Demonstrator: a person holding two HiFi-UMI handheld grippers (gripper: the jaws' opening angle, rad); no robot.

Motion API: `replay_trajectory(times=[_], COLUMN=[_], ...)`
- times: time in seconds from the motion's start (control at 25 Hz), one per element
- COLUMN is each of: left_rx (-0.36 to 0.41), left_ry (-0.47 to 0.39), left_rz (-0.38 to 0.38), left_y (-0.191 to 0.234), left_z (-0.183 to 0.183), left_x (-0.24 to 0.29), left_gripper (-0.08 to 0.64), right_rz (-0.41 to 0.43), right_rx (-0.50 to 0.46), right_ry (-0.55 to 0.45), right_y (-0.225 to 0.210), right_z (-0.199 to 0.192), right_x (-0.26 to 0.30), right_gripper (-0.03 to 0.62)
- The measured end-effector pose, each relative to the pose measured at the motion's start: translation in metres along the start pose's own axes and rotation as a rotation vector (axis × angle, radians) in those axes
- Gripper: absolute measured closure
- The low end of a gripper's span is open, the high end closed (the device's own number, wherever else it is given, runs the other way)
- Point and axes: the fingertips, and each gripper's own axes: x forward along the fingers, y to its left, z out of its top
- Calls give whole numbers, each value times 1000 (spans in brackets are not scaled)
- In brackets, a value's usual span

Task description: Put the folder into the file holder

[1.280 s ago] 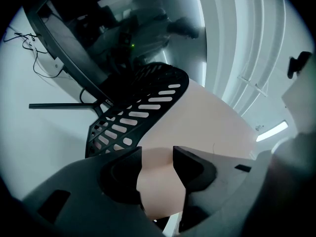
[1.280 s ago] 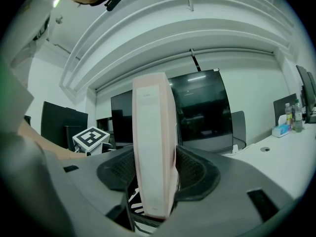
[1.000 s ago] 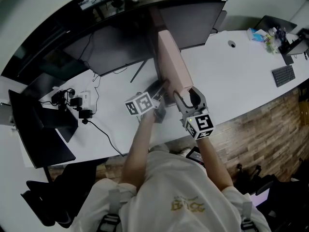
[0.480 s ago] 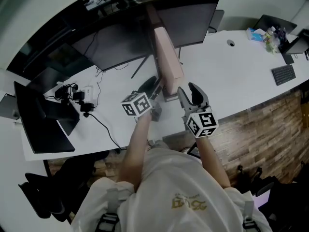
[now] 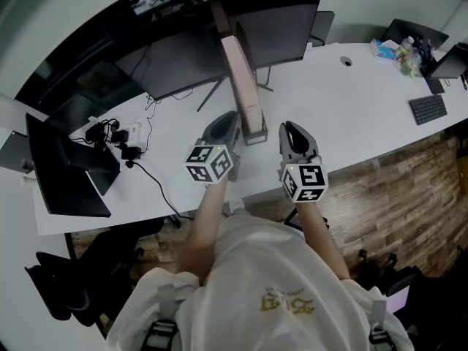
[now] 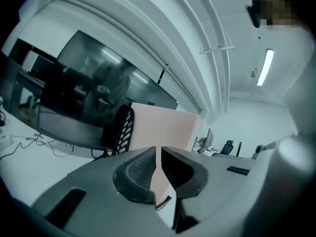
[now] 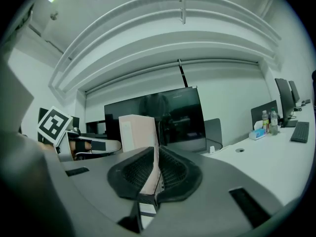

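folder (image 5: 240,79): upright in the file holder (image 5: 254,132) on the desk (image 5: 351,115)
left gripper (image 5: 225,121): jaws closing, nearly together, empty, beside the holder
right gripper (image 5: 292,131): jaws closing, nearly together, empty

folder (image 5: 240,72) in file holder (image 5: 255,133), monitor (image 5: 281,24) behind (on desk (image 5: 358,108))
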Motion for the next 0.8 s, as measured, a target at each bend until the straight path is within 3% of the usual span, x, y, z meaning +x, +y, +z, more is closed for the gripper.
replay_trajectory(times=[0.28, 0.8], left_rx=[22, 43], left_ry=[-24, 3], left_rz=[63, 55], left_y=[2, -7], left_z=[2, -5], left_x=[-10, -10], left_gripper=[546, 546], right_rz=[16, 17], right_rx=[-10, -18], right_ry=[10, 26], right_y=[-2, -1], right_z=[1, -3], right_x=[-8, -12], right_gripper=[581, 581])
